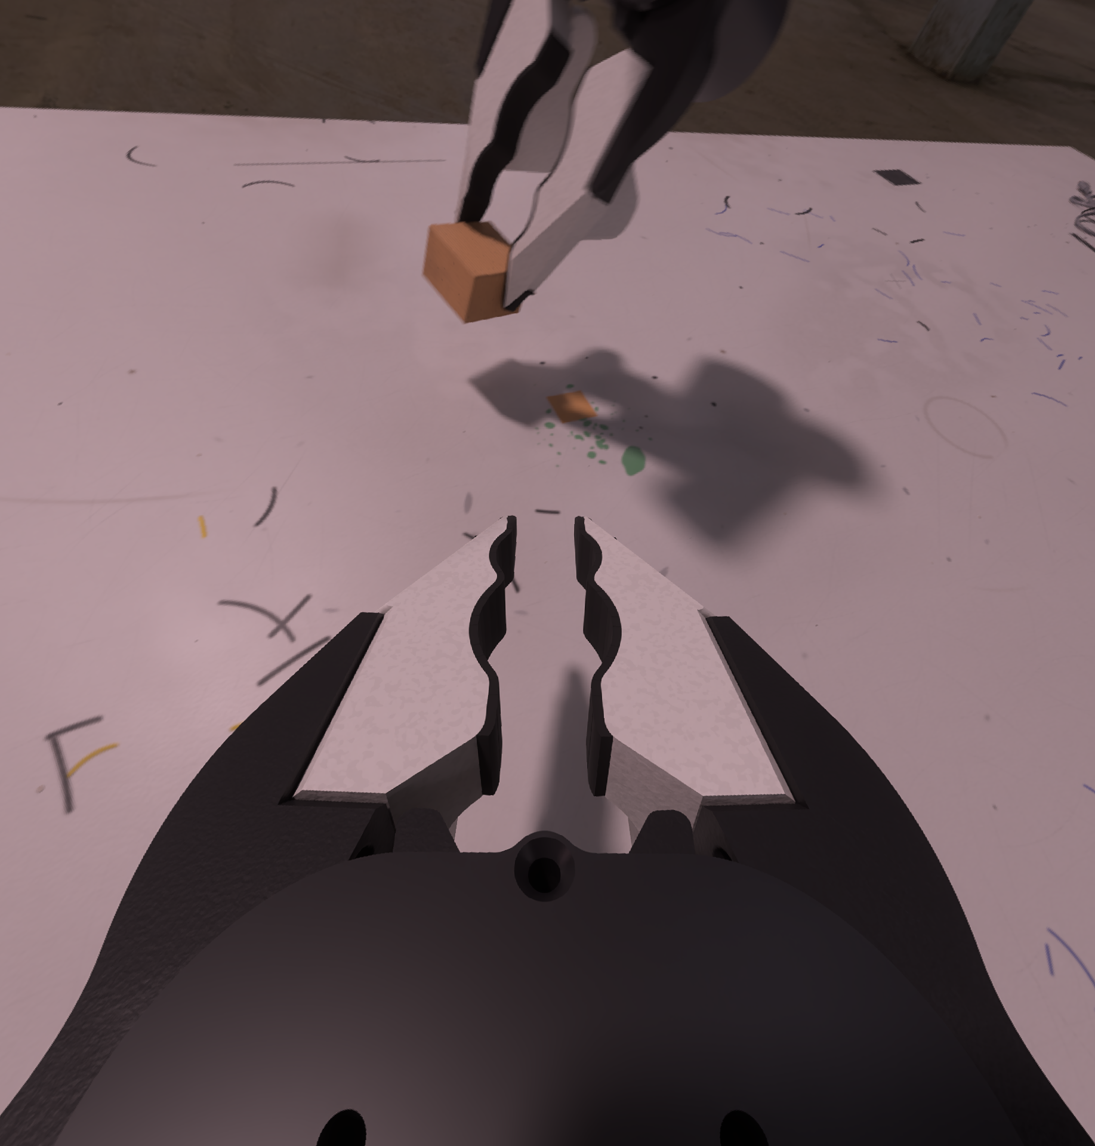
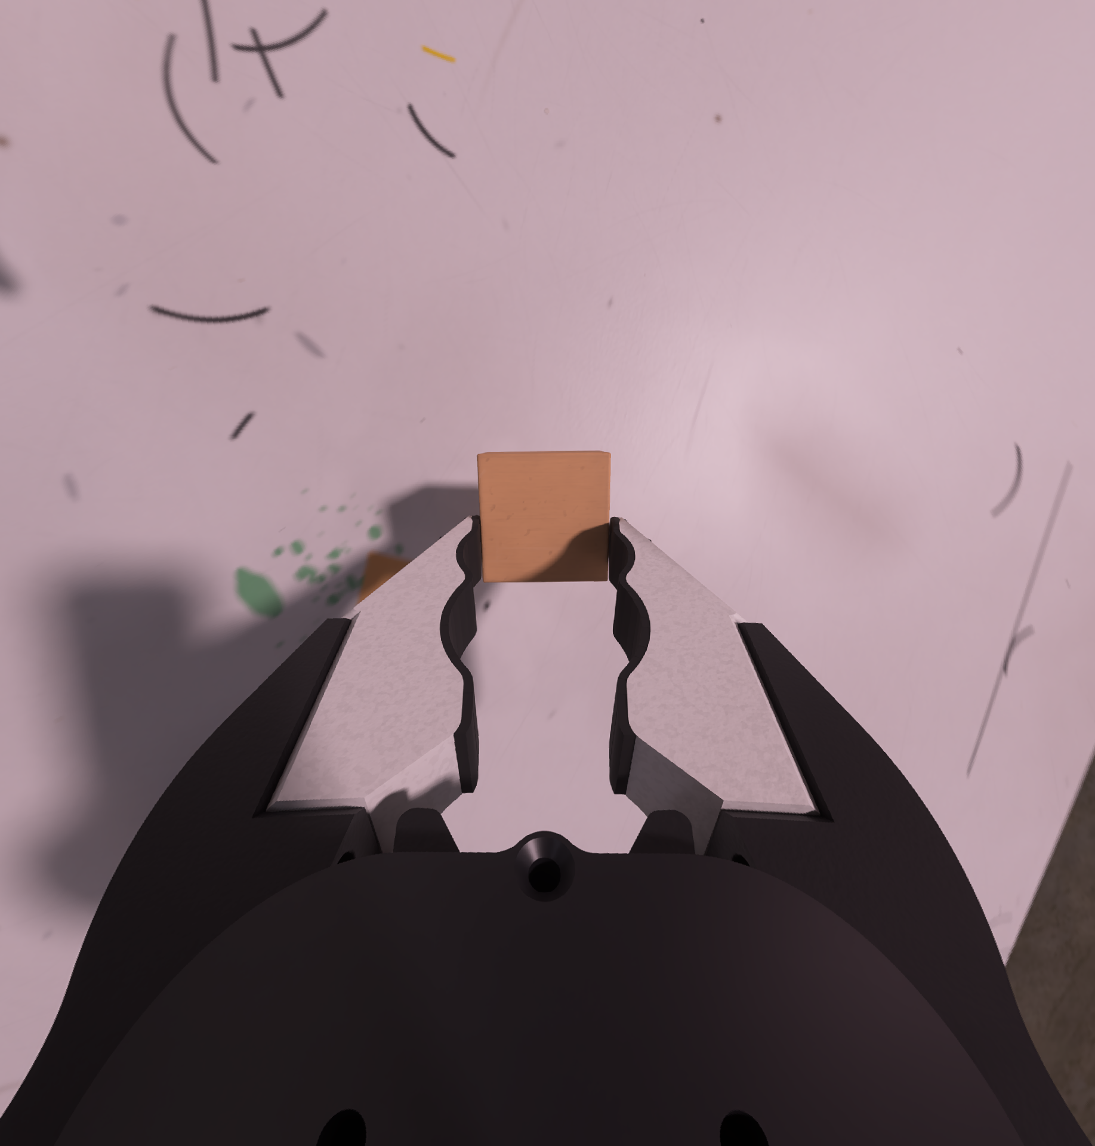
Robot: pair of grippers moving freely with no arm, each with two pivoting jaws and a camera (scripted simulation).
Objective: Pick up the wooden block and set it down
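Note:
The wooden block (image 2: 543,496) is a small orange-brown cube. My right gripper (image 2: 545,524) is shut on it, the fingertips pressing its two sides. In the left wrist view the block (image 1: 464,279) hangs clear above the pale table (image 1: 160,372) in the right gripper (image 1: 492,263), and their shadow lies on the table below. My left gripper (image 1: 545,524) is low over the near part of the table, empty, its fingers a narrow gap apart. It points toward the block from a distance.
A small flat orange patch (image 1: 571,406) lies on the table in the shadow, next to green paint spots (image 1: 633,460); it also shows in the right wrist view (image 2: 380,573). Pen marks cover the table. The table's far edge (image 1: 222,115) and a side edge (image 2: 1053,868) border dark floor.

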